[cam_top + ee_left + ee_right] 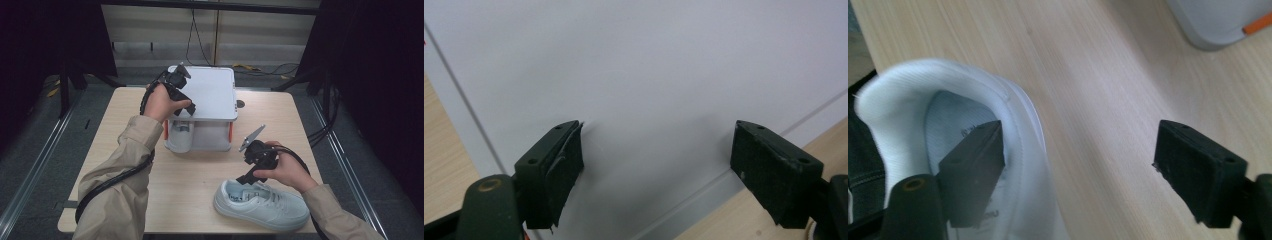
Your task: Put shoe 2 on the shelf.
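The left tool [183, 102] hangs over the near left part of the box's lid [210, 92], jaws spread wide and released, nothing between them. In the left gripper view [656, 160] the pale lid [649, 65] spans the gap between the two black pads; whether the pads touch it I cannot tell.

The right tool [246, 179] is at the heel of the shoe [262, 204], jaws wide apart and gripping nothing. In the right gripper view [1078, 165] one jaw sits inside the shoe's opening, over the insole, close against the inner side of the collar [1020, 125]. The other jaw hangs outside over bare bench [1108, 90], well clear of the shoe. So the collar wall lies between the jaws, but the pads do not press on it.

The box [202, 135] is grey-white with a flat lid, standing at the far middle of the bench [125, 145]. Orange strips [230, 132] show on its front. Its near side is open, with a pale object [181, 136] inside at the left, too unclear to name.

The shoe is a white low-top sneaker with laces and a thick white sole. It rests upright on its sole at the near right of the bench, toe to the right, heel toward the box. Print marks the insole, too small to read.
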### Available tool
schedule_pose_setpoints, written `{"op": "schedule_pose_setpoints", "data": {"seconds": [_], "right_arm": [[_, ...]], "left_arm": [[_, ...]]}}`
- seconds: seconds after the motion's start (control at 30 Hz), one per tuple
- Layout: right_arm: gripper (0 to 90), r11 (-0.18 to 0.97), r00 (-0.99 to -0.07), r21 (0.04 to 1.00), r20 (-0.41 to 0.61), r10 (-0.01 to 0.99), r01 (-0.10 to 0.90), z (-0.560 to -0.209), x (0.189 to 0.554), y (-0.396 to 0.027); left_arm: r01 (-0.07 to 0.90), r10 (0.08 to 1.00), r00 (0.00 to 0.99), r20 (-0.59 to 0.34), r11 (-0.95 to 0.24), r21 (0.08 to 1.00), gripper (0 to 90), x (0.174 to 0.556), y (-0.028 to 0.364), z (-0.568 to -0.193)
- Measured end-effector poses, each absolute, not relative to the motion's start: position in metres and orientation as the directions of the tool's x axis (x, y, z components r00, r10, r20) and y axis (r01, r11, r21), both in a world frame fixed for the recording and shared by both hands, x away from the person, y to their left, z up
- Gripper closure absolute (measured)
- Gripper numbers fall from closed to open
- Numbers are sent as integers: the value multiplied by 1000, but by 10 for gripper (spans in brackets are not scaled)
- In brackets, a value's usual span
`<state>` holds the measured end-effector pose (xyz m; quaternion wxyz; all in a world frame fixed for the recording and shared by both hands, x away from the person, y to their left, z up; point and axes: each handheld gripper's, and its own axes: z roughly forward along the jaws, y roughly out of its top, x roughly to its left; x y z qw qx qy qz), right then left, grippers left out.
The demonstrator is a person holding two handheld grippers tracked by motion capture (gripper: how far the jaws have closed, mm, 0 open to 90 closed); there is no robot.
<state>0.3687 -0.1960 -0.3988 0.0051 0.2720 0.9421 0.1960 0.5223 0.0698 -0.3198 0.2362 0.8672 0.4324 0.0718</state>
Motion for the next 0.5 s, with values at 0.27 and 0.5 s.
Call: {"op": "schedule_pose_setpoints", "data": {"seconds": [0.27,0.5], "right_arm": [[518,781,-855,351,170,489,517,-404,367,-196],[819,827,-893,337,183,411,450,-395,366,-185]], "left_arm": [[708,784,616,-79,-508,490,143,522,69,-323],[704,786,614,-76,-501,504,145,520,70,-323]]}}
